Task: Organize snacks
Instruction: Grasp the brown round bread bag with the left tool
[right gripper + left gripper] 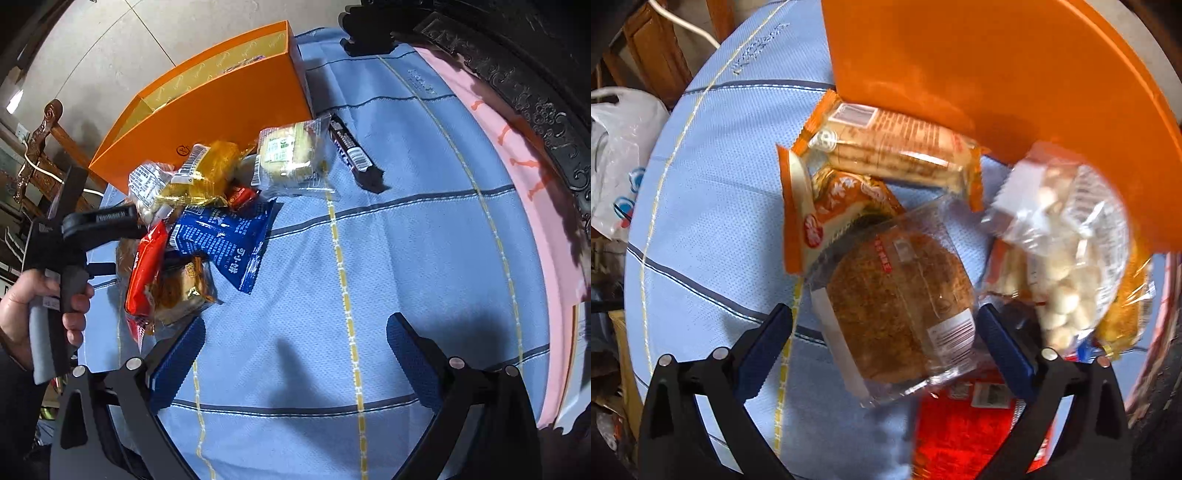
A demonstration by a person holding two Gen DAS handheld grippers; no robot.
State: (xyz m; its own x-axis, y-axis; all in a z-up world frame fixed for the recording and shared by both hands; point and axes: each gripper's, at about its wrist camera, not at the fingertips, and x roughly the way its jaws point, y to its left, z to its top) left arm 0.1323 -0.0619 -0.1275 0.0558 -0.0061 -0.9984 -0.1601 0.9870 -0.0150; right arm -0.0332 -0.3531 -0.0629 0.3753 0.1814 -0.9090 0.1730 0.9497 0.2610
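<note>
Snacks lie heaped on the blue checked tablecloth (388, 258), just in front of the orange box (221, 110) they seem meant for; the box stands open at the cloth's far edge with a yellow lining showing inside.

Furthest left, the left gripper (886, 332) hangs over the pile with its fingers spread wide around a round brown cake in clear wrap (897, 306). The jaws flank the packet, but whether the pads touch it I cannot tell. A good grasp here, I would judge, means closing across the firm disc and not on the loose film at its ends, which is glossy and would likely slip or crumple. Two orange-wrapped biscuit packs (886, 155) lie just beyond it, one overlapping the other, so a straight lift should keep them from being dragged. To its right a clear bag of small pale puffs (1067, 266) looks blurred, soft and lumpy. A flat red packet (960, 428) lies underneath.

Further right in the heap are a blue foil pouch (229, 240), a yellow-wrapped cake (210, 166), a square pale pastry in film (291, 151) and a dark slim bar (351, 147), the last lying a little apart.

On the far right, the right gripper (295, 354) hovers over bare cloth, fingers wide, holding nothing.
</note>
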